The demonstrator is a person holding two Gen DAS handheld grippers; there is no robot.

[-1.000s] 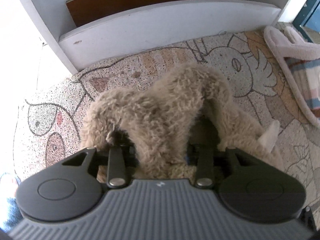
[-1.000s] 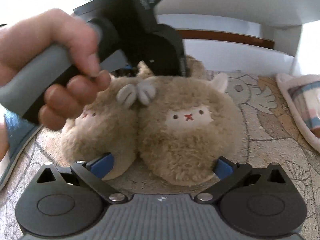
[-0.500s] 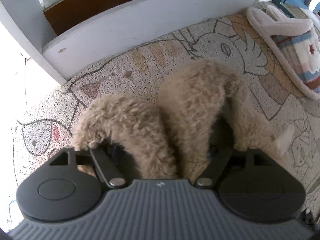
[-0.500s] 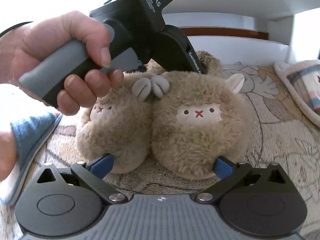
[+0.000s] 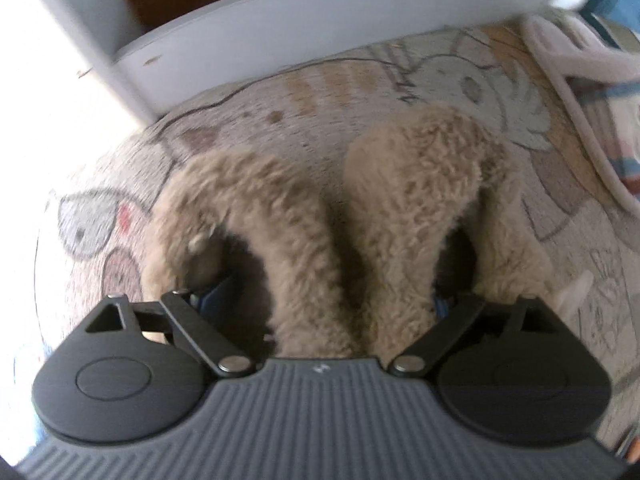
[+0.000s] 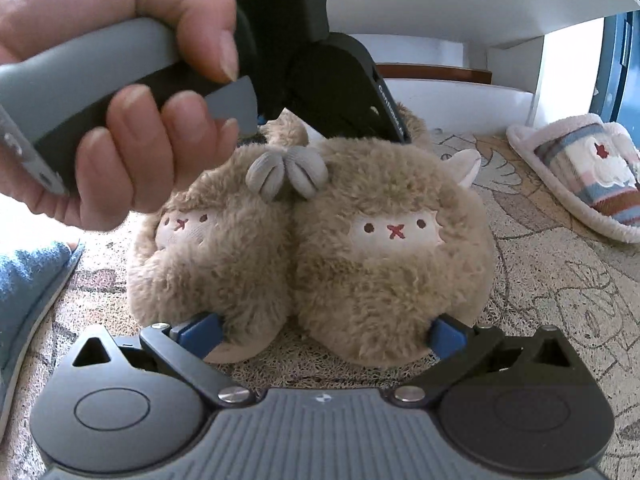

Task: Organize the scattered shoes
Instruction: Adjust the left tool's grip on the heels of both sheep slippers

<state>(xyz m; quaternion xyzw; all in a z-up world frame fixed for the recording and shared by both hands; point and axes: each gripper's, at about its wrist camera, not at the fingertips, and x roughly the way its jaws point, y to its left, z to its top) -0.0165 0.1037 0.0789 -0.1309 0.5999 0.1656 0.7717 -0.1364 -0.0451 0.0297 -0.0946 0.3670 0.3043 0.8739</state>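
Since a second ago the left gripper's (image 5: pixel 320 300) fingers have spread inside the two fluffy slippers (image 6: pixel 312 248), releasing them paired on the mat (image 6: pixel 540 280), while the right gripper's (image 6: pixel 320 336) wide-open fingers flank their toes.

My left camera looks steeply down, close over the heels of the two fuzzy sheep slippers (image 5: pixel 340 232) toward the white shelf (image 5: pixel 320 28). My right camera sits low, facing their toes (image 6: pixel 320 248). Both views share the slippers, cartoon mat (image 5: pixel 280 104) and striped slipper (image 6: pixel 580 176).
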